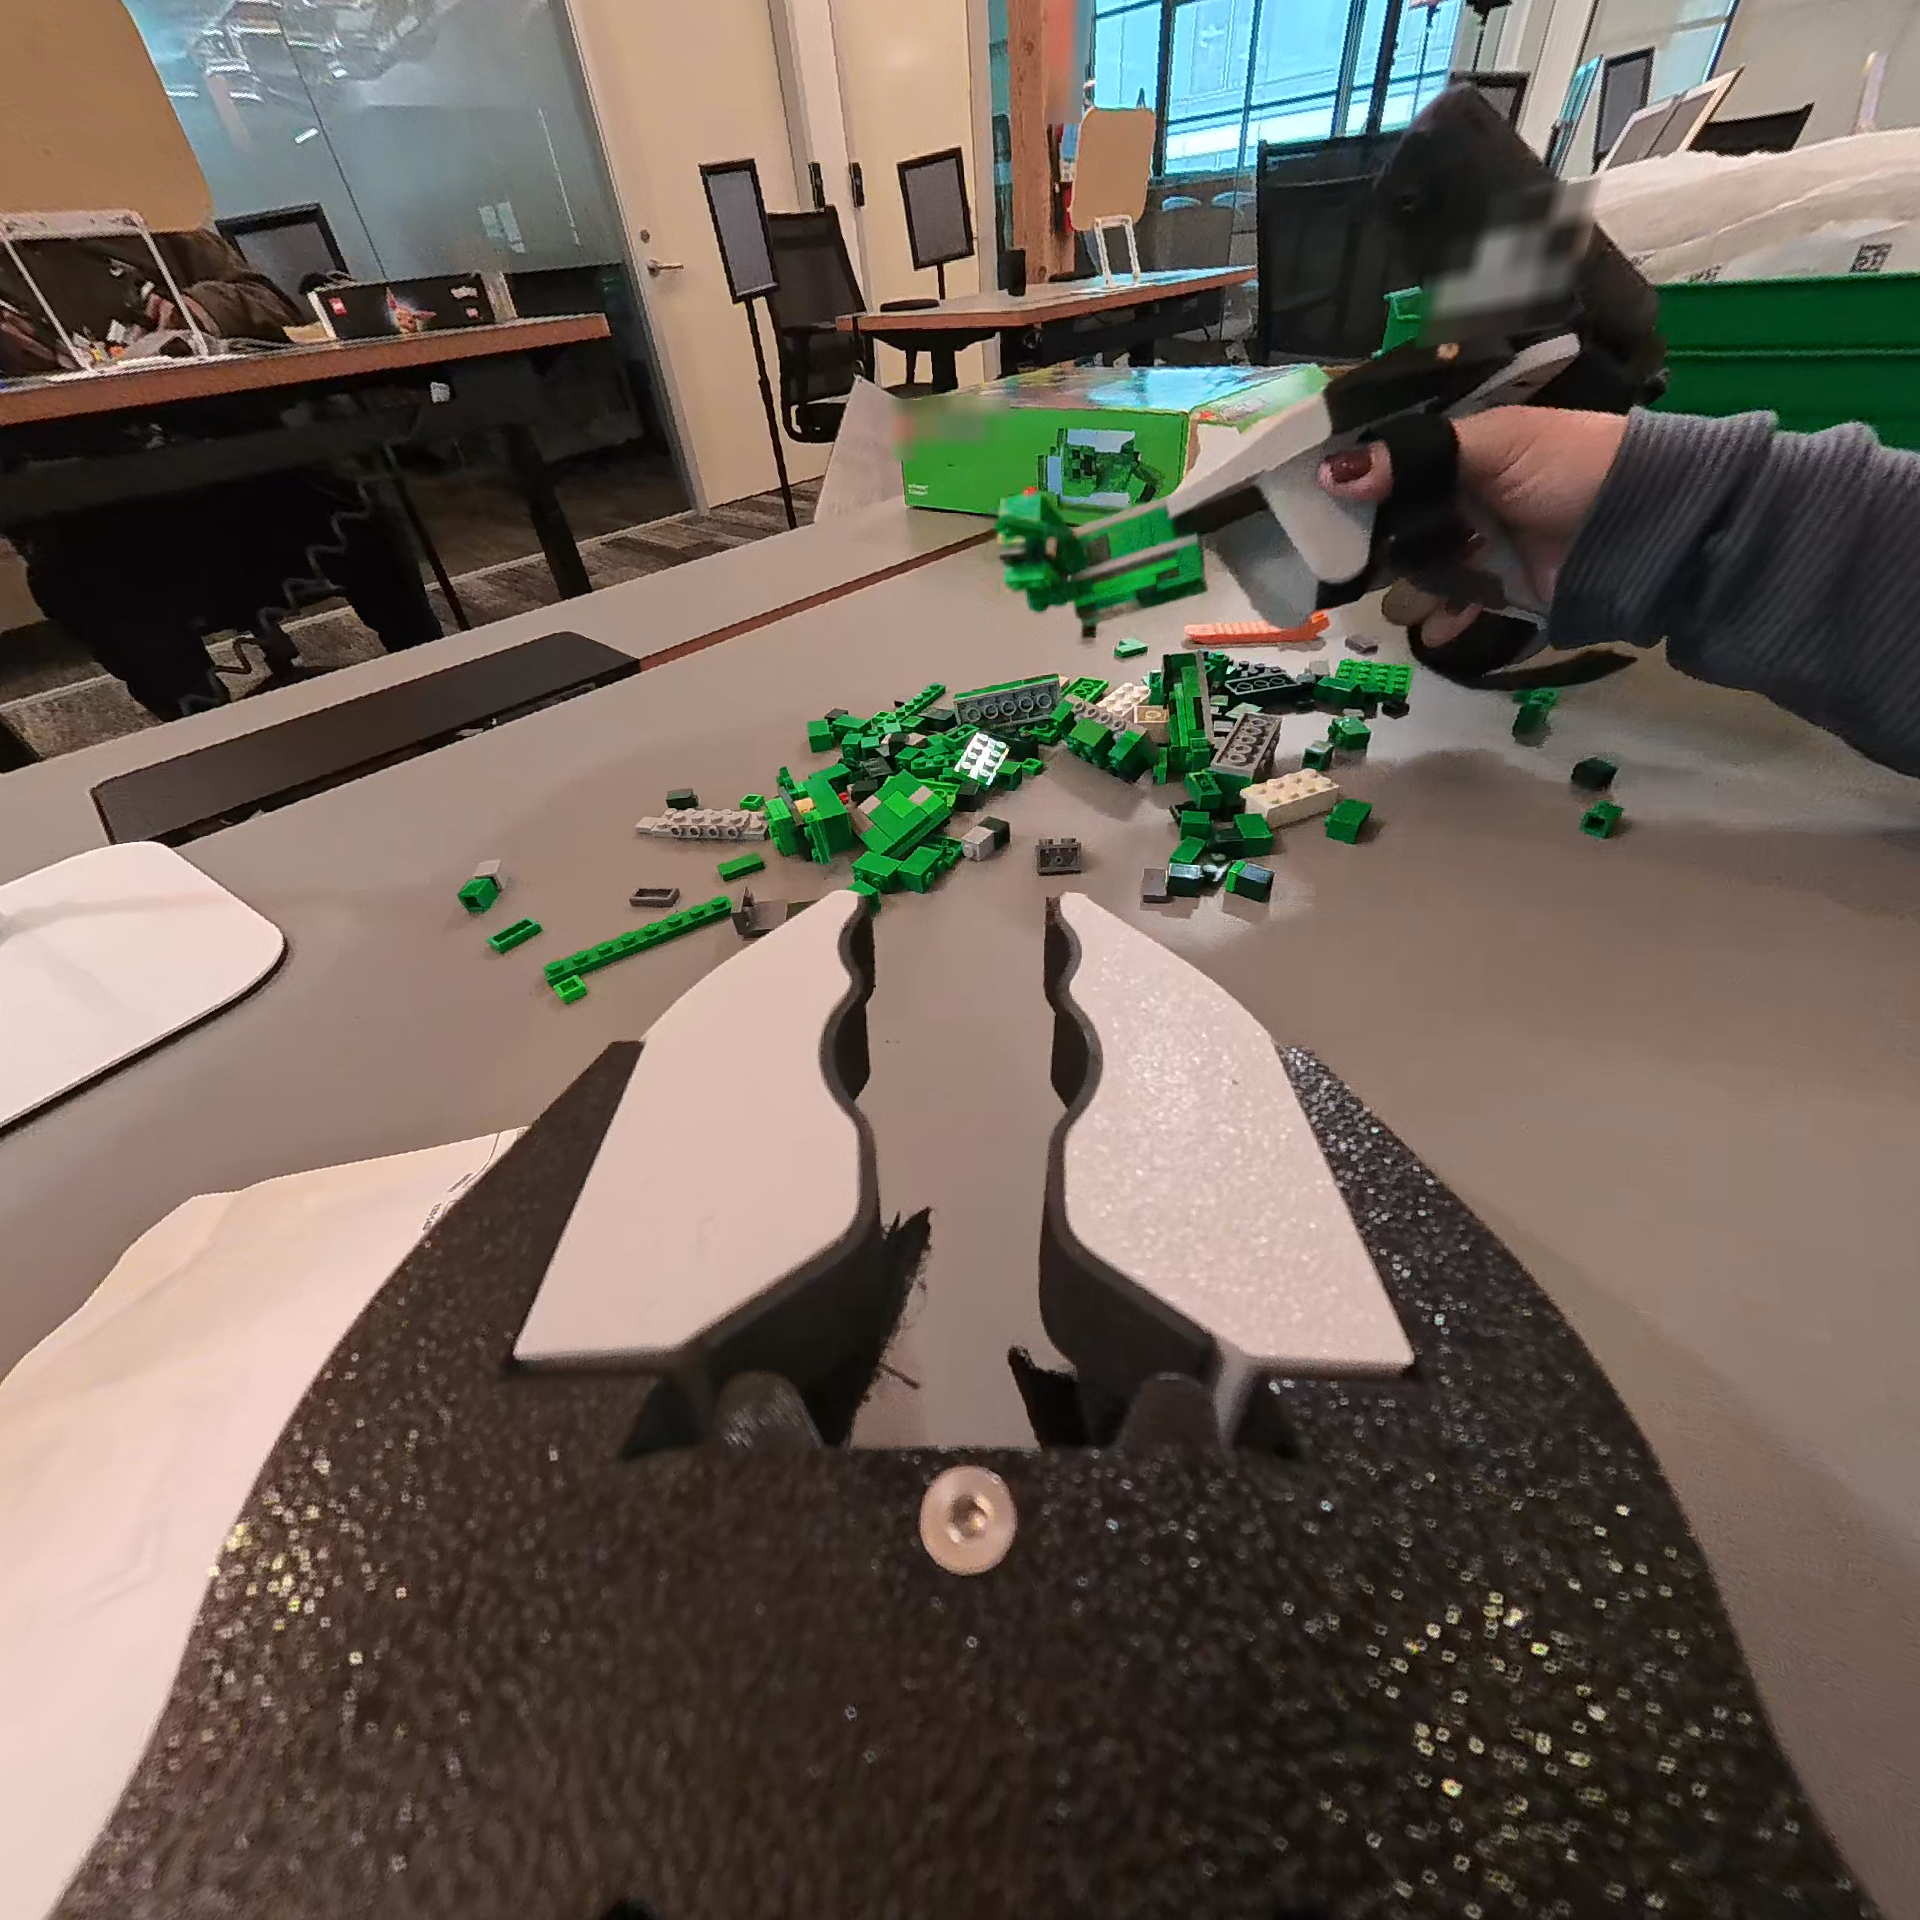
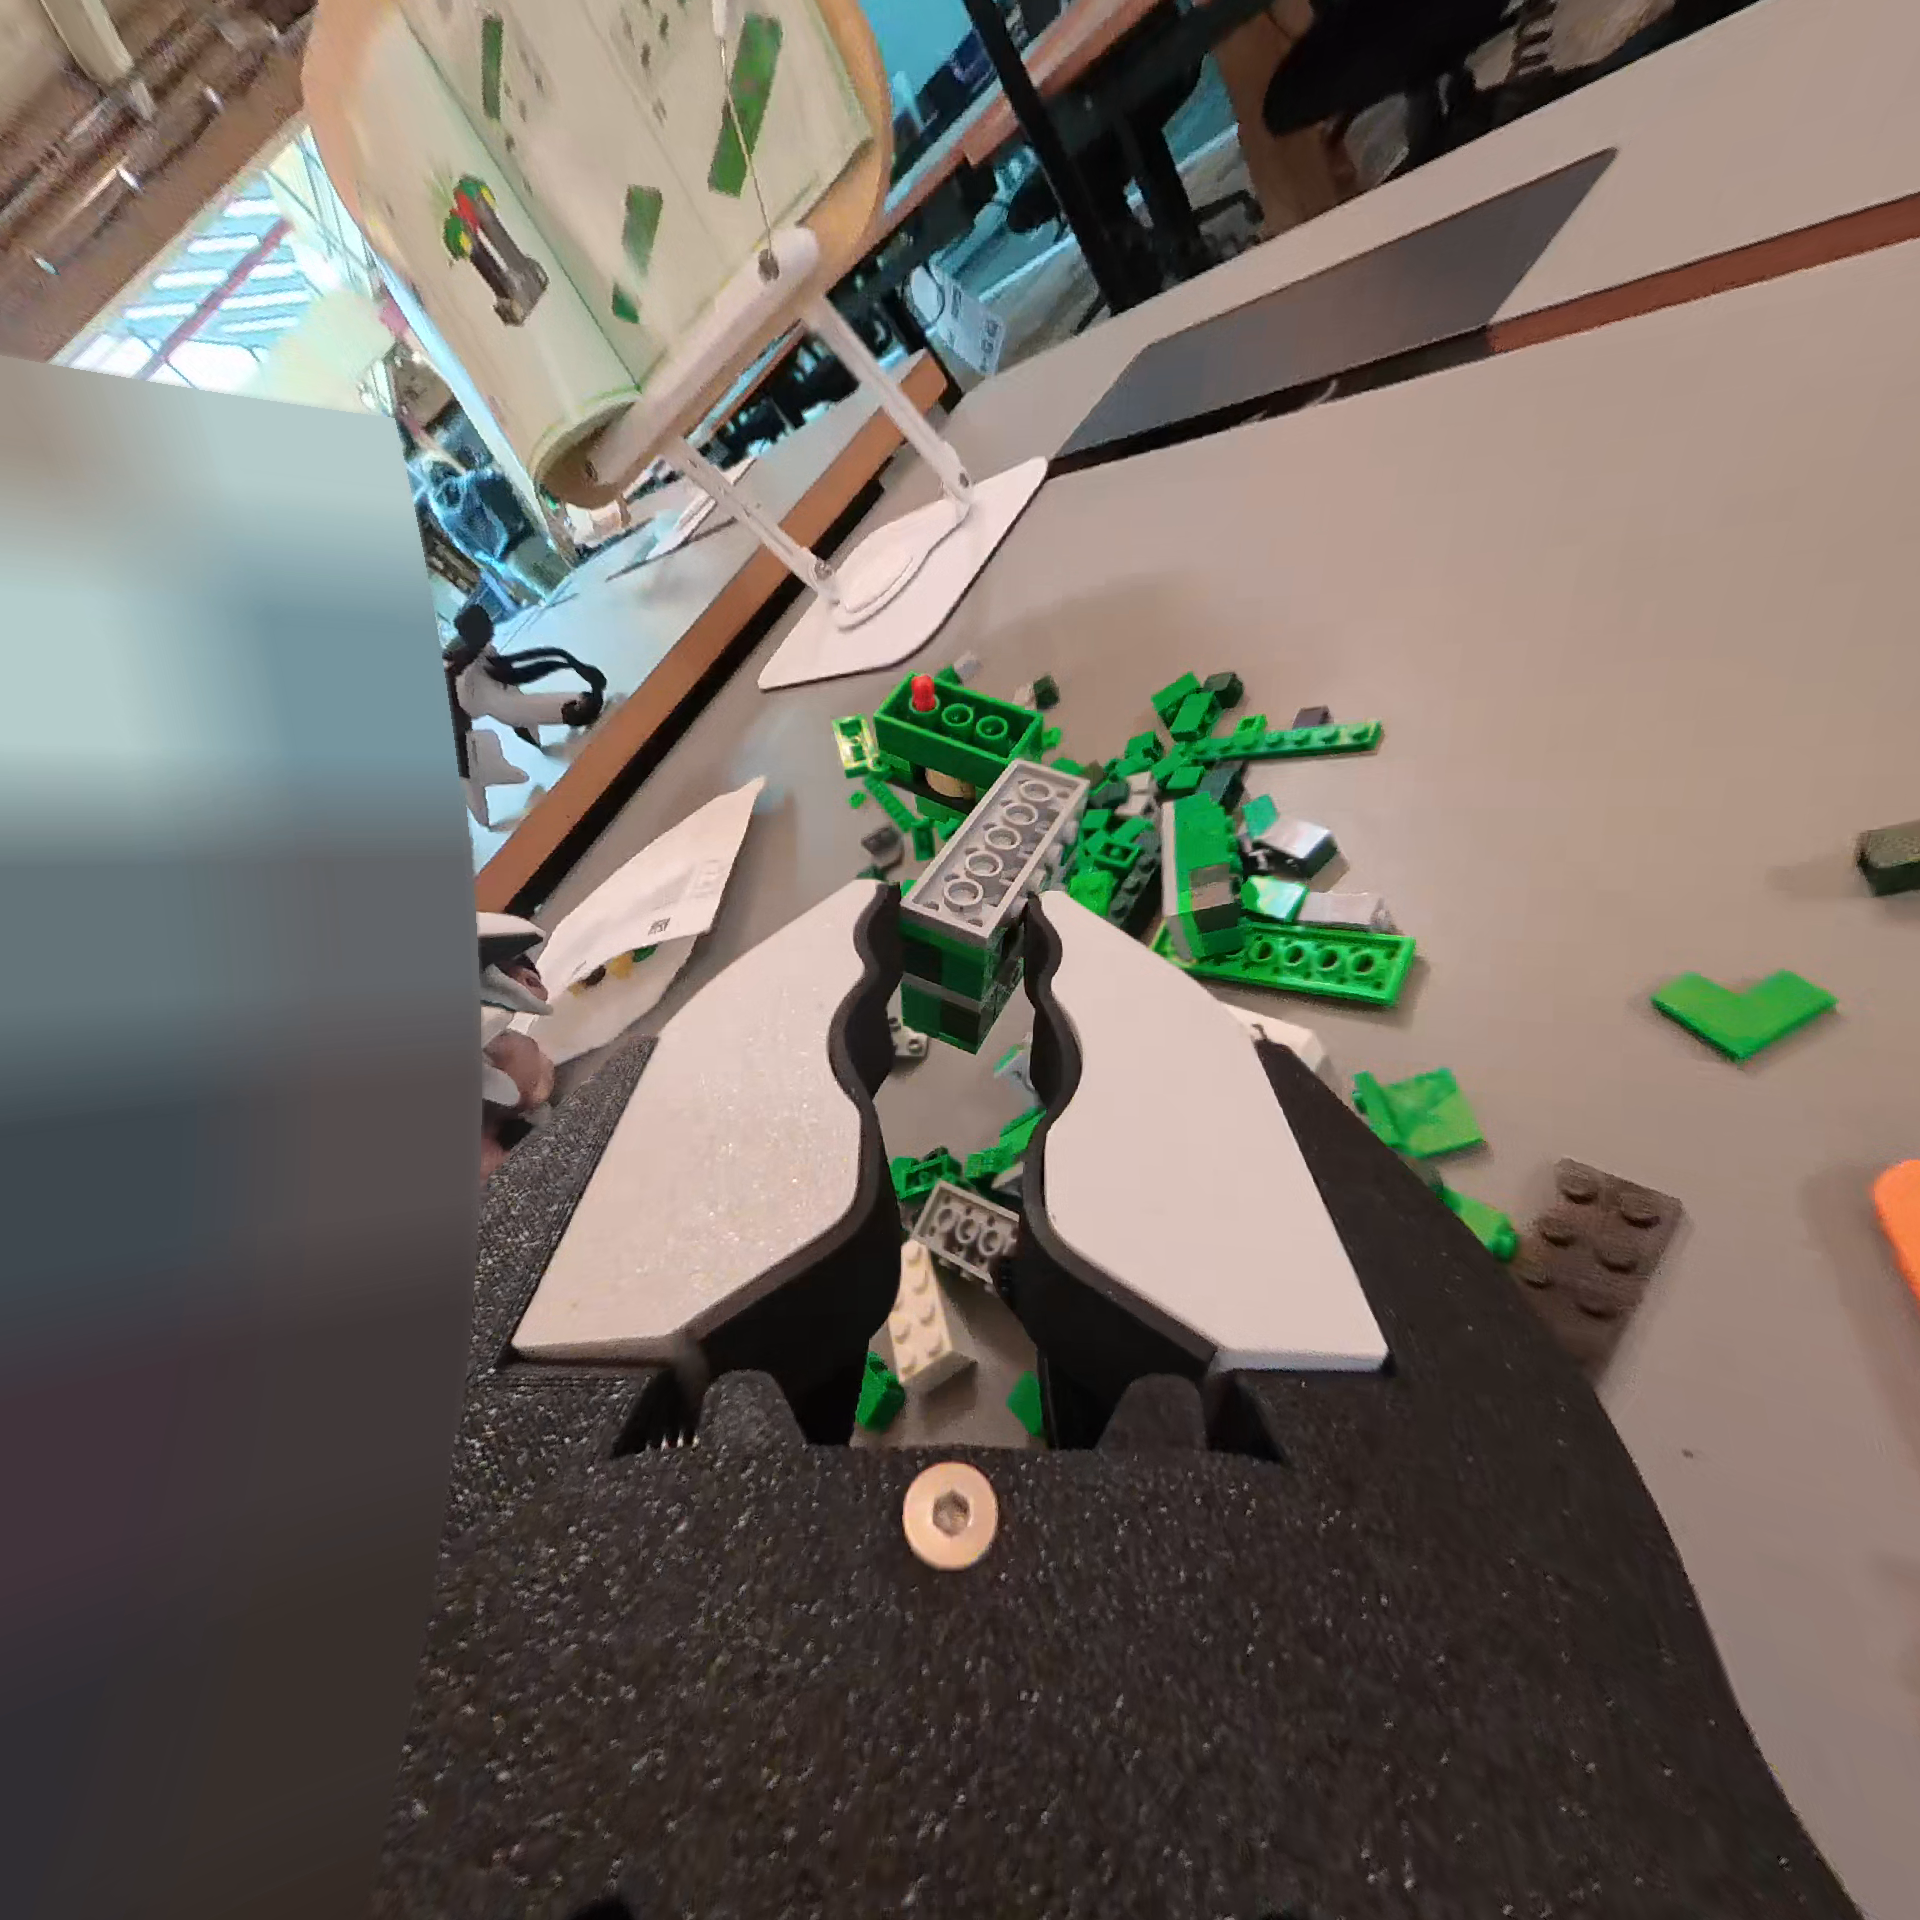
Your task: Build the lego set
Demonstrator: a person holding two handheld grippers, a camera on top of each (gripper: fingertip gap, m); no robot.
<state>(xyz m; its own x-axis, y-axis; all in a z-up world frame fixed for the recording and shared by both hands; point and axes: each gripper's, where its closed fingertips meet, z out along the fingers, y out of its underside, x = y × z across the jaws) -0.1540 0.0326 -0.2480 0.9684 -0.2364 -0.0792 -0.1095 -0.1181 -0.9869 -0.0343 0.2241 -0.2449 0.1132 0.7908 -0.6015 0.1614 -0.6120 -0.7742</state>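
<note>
A pile of loose green, grey and white Lego bricks [image 1: 1039, 769] lies on the grey table [image 1: 1455, 1039]. My left gripper [image 1: 961, 914] is open and empty, low over the table just in front of the pile. My right gripper [image 1: 1081, 540], held in a hand, is shut on a partly built green model [image 1: 1101, 566] and holds it in the air above the far side of the pile. In the right wrist view the right gripper [image 2: 961, 914] clamps the model's green and black body [image 2: 951, 997]. A grey plate [image 2: 997, 842] on the model shows its underside.
A green set box [image 1: 1039, 447] and a green bin [image 1: 1787, 343] stand beyond the pile. An orange brick separator [image 1: 1257, 629] lies near the right hand. An instruction stand with a white base [image 2: 904, 582] and a white paper bag [image 1: 208, 1351] lie to the left. A black mat [image 1: 364, 727] lies at the table's far edge.
</note>
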